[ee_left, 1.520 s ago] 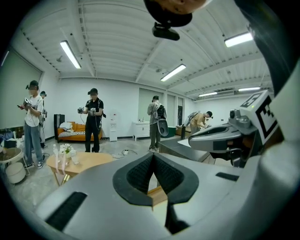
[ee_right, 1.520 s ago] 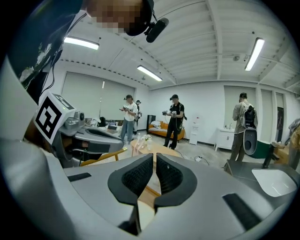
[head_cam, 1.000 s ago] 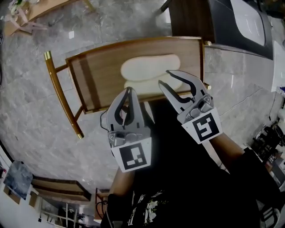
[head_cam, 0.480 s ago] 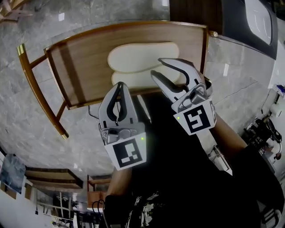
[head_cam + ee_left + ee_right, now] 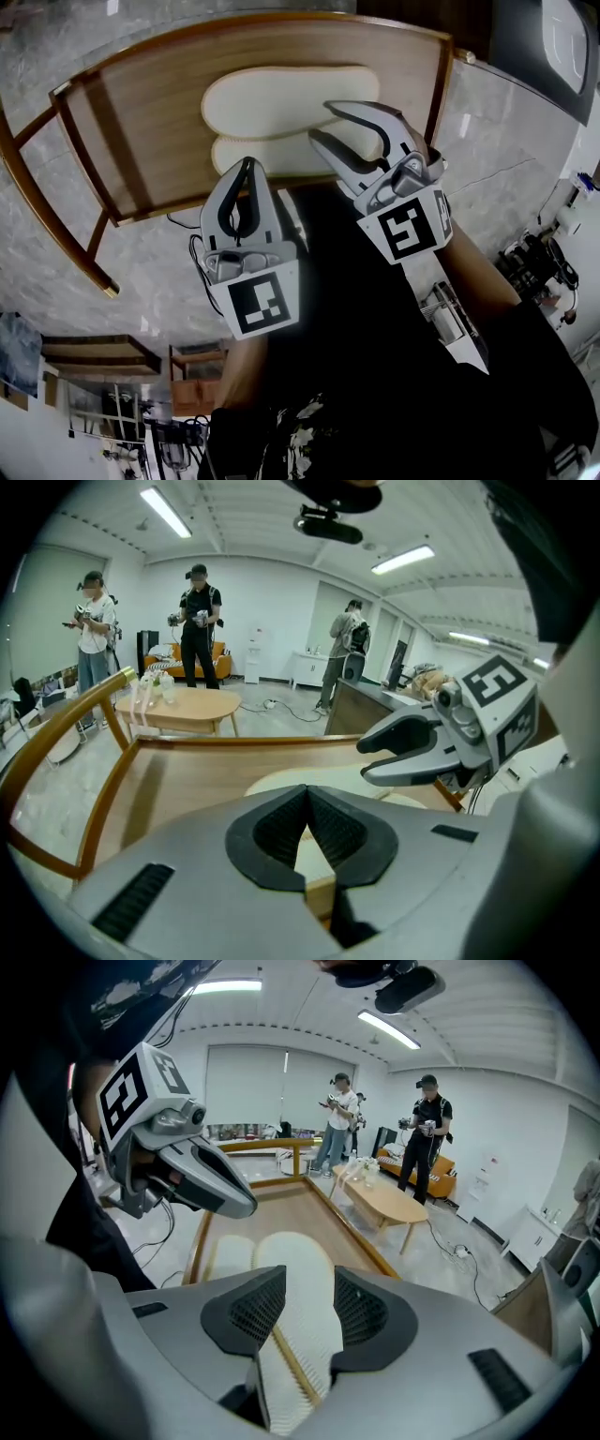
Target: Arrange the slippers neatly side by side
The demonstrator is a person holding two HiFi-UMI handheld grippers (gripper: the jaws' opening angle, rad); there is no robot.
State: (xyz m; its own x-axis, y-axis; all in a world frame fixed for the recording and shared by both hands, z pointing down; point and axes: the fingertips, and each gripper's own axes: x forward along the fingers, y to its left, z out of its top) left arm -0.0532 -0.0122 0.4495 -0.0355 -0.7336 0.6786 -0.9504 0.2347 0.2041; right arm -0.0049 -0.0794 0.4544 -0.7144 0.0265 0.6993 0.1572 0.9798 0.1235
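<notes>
since my right gripper (image 5: 321, 122) hangs with jaws that have just been opening, the far slipper (image 5: 281, 94) between them unpinched, i should close squarely on its end. it overlaps the near slipper (image 5: 248, 155) on the table (image 5: 141, 122). my left gripper (image 5: 246, 164) is clenched, empty.

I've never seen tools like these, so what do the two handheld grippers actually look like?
Both are light grey: the left gripper and the right gripper each have two curved jaws with black ribbed pads. Behind them sits a white cube with black square markers. A thin dark cable hangs beside the left one.
</notes>
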